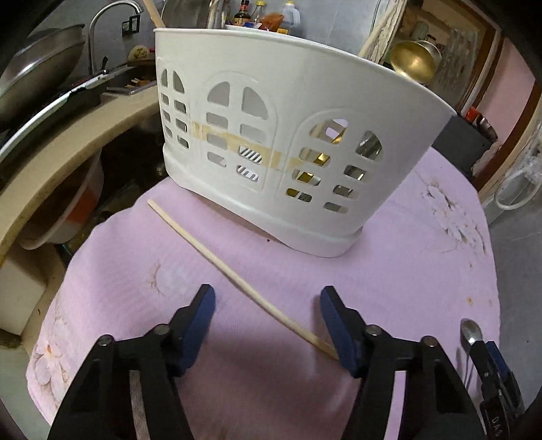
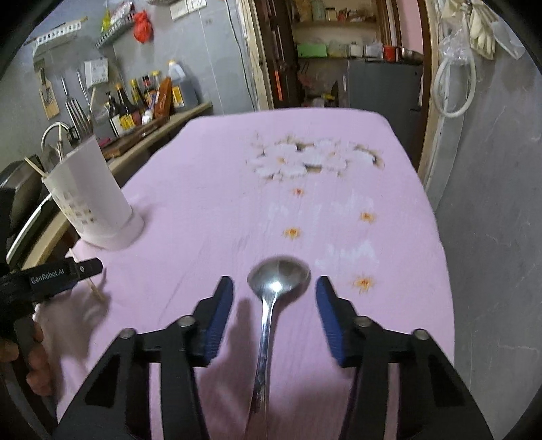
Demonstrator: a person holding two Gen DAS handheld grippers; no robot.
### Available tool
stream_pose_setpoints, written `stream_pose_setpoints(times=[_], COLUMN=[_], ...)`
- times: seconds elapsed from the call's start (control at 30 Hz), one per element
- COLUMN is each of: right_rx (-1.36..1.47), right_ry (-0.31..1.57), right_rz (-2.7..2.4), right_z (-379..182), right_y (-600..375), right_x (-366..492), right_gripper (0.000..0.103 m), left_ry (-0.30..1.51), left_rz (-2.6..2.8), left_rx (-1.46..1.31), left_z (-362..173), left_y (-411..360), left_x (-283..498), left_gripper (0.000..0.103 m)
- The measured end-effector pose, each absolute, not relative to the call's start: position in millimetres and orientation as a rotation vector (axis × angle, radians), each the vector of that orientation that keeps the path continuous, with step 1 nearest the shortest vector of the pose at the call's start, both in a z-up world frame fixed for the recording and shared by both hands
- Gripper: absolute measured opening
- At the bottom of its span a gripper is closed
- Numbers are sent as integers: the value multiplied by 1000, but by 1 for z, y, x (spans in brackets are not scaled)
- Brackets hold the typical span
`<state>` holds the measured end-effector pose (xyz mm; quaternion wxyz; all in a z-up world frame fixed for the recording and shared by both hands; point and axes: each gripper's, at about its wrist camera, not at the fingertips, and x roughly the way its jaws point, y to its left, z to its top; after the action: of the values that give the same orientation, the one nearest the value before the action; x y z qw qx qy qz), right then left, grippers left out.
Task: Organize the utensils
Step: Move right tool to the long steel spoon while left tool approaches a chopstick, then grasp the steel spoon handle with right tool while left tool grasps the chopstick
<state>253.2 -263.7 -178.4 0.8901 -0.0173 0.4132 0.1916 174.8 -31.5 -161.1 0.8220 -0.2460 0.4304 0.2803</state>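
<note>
While unclamped, spoon (image 2: 271, 298) between right gripper (image 2: 274, 287) fingers.

Both wrist views look steeply down, close over one pink-clothed table (image 1: 406, 270)

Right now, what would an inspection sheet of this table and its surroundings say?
Surface: pink floral tablecloth, stained.
Job's things: wooden chopstick lying flat before the white utensil caddy; steel spoon lying flat, bowl up.
Clutter: nothing seen on the cloth.
Grippers: left gripper open, chopstick between the fingers; right gripper open astride the spoon.
Cables: nothing seen.
Surroundings: sauce bottles on the counter, faucet, wok.
</note>
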Motion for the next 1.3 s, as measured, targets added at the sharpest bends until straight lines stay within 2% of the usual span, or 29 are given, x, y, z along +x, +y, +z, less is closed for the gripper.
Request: stream_pose_setpoints(times=[0.07,0.23,0.4,0.57,0.6,1.3], right_rx=[-35,-41,-35,-11,-10,123], right_ry=[871,879,905,927,929,1026], right_rz=[400,401,397,413,416,547], right_z=[-182,-184,-185,-187,-187,-193], right_y=[-266,-266,-269,-271,-270,-282], right_x=[251,247,245,242,241,256], right_gripper=[38,31,22,6,6,6], left_ry=[926,954,959,981,994,1118], left_rz=[595,600,582,531,516,303], left_rx=[-508,-464,-509,-577,-588,-652], left_z=[-161,-161,-160,-157,-156,-154], left_y=[-37,-51,-51,-56,-59,-80], left_x=[176,179,178,170,169,145], left_gripper=[52,30,19,12,10,8])
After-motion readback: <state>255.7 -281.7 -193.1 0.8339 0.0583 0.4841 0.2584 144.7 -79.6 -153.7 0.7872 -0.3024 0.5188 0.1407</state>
